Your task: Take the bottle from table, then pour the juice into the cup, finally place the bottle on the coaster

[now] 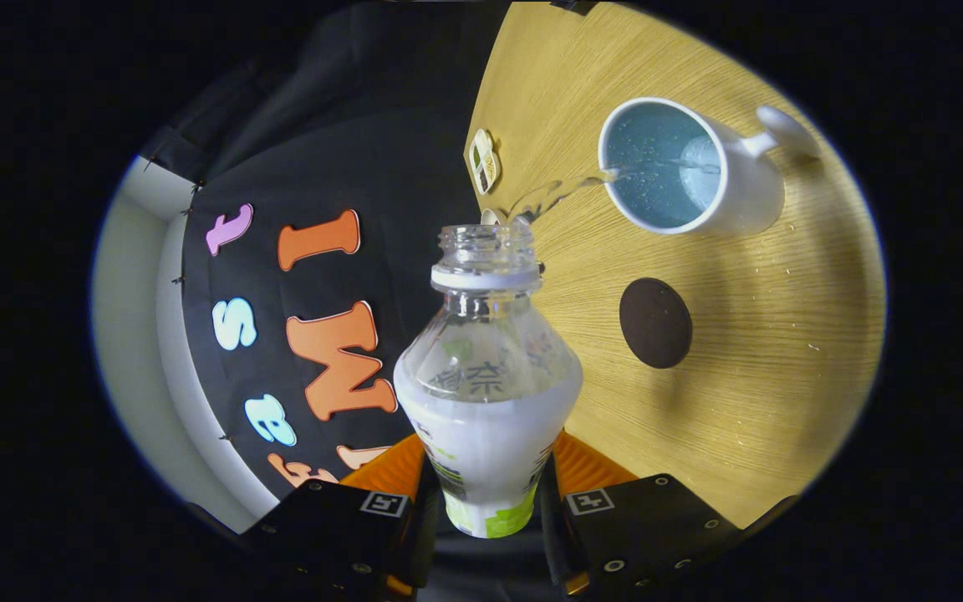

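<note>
— So, where is the bottle right now?

— Clamped in my gripper. Both fingers press on its labelled lower body, one on each side, and the open, capless neck points out ahead of them, tipped toward the cup.

— Is anything coming out?

— Yes. A thin clear stream leaves the bottle's mouth and crosses to the cup's near rim. The cup is white outside and pale blue inside, with liquid showing in it, and its handle is on the side away from the bottle.

— And the coaster?

— A dark round disc lying flat on the wooden table, beside the bottle's shoulder and nearer to the bottle than the cup is. It is apart from the cup.

— Anything else close to the bottle?

— A small card-like object lies on the table beyond the bottle's mouth; I can't tell what it is.
</note>
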`<action>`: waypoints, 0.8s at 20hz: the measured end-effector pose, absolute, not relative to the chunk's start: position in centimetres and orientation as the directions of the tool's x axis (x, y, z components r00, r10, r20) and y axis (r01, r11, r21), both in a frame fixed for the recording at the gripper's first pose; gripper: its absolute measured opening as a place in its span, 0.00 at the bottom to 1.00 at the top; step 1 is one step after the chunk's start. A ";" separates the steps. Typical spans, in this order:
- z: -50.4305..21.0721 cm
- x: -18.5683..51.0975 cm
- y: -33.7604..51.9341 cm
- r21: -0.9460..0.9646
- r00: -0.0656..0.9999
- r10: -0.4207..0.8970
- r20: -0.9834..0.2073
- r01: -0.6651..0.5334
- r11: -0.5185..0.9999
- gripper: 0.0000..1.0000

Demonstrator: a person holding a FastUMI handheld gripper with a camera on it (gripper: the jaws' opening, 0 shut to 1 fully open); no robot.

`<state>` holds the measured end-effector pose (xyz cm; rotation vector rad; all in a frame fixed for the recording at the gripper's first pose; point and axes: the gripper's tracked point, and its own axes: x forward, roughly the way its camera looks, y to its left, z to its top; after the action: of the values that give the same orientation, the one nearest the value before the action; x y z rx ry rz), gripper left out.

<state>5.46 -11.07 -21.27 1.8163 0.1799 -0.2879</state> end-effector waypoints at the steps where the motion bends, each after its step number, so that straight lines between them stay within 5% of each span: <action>1: -21.2 5.5 -11.0 0.924 0.956 -0.029 -0.292 0.274 -0.265 0.54; 16: -20.3 5.2 -11.7 0.895 0.950 -0.027 -0.311 0.283 -0.343 0.54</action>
<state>5.15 -11.71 -20.30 1.8989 0.1867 -0.3211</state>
